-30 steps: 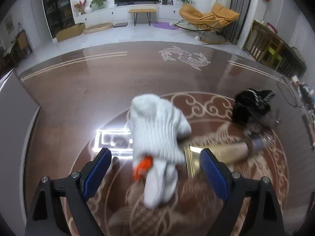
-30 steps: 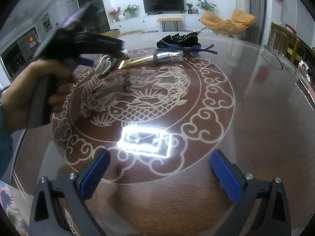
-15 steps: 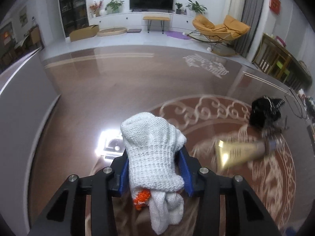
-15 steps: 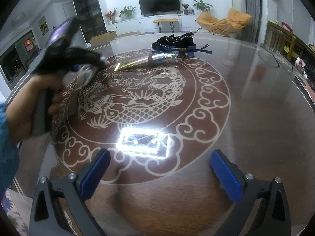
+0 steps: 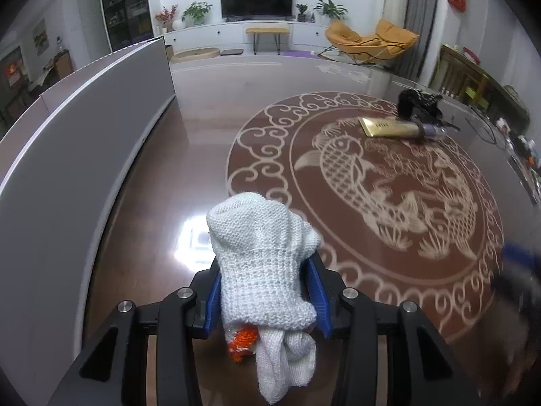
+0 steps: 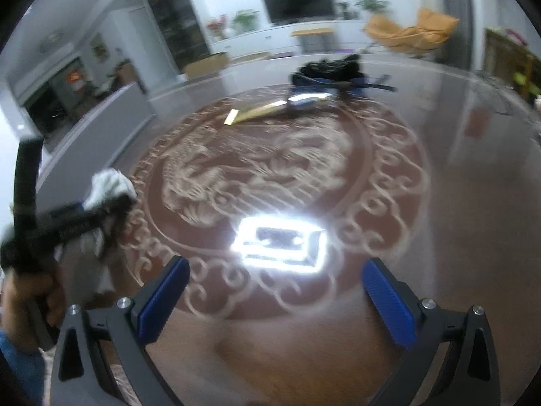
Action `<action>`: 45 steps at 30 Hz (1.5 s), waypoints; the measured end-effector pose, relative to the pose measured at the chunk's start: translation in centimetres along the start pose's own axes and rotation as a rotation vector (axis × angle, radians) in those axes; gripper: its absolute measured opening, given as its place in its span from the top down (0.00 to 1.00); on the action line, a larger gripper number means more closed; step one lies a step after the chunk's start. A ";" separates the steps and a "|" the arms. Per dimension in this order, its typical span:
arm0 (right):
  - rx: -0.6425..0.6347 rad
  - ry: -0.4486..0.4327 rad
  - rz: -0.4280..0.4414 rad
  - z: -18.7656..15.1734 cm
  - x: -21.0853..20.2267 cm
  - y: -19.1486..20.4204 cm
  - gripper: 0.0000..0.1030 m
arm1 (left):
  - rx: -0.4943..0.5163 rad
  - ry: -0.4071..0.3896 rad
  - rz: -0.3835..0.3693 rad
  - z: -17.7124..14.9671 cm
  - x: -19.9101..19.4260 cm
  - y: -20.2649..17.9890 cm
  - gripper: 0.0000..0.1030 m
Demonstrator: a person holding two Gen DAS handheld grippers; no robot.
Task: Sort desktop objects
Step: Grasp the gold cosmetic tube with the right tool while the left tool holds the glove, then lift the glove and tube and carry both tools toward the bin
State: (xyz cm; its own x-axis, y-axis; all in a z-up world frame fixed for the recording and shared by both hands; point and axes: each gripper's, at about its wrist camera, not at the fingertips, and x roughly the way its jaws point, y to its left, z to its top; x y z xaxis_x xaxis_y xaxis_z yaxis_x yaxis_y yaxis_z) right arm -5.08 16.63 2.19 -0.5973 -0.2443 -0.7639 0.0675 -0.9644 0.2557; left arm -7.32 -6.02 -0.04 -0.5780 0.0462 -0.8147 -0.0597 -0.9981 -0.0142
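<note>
My left gripper (image 5: 263, 291) is shut on a white knitted glove (image 5: 260, 264) with an orange tip, held above the brown table near its left side. The glove hangs down between the blue pads. It also shows in the right wrist view (image 6: 108, 186), in the left gripper at the far left. My right gripper (image 6: 275, 301) is open and empty above the table's near part. A gold tube (image 5: 389, 128) lies at the far side of the table, also seen in the right wrist view (image 6: 260, 112). A black bundle (image 5: 417, 101) lies just behind the tube.
A grey panel (image 5: 84, 135) runs along the table's left edge. The table top (image 5: 169, 169) is glossy brown with a dragon medallion and a bright lamp glare (image 6: 280, 240). Small items and cables lie at the far right edge (image 5: 517, 145).
My left gripper closed on the glove, lifted it and carried it leftward and back from the gold tube. My right gripper shifted and its view is now blurred; it stays open.
</note>
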 end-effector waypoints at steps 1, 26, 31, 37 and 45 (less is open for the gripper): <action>-0.004 0.004 0.000 1.5 0.5 -0.1 0.01 | 0.007 -0.003 -0.003 -0.2 -0.2 0.1 0.57; -0.370 0.241 0.144 15.2 10.9 2.7 0.07 | 0.030 -0.053 -0.034 -0.2 -0.4 -0.3 0.57; -0.394 0.172 0.067 14.7 13.2 5.3 0.40 | 0.039 -0.052 -0.021 -0.1 -0.3 -0.4 0.57; -0.395 0.166 0.002 13.4 12.2 5.9 0.71 | 0.040 -0.053 -0.012 -0.2 -0.3 -0.6 0.56; -0.281 0.082 -0.101 2.6 3.6 3.4 0.71 | 0.070 -0.057 -0.103 -2.7 -2.1 -5.5 0.57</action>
State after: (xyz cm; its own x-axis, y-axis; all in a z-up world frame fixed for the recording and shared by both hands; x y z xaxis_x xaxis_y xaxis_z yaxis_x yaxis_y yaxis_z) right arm -9.06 12.76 1.81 -0.5466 -0.1422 -0.8253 0.2363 -0.9716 0.0109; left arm -3.53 -0.74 0.19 -0.6108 0.1526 -0.7769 -0.1768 -0.9828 -0.0541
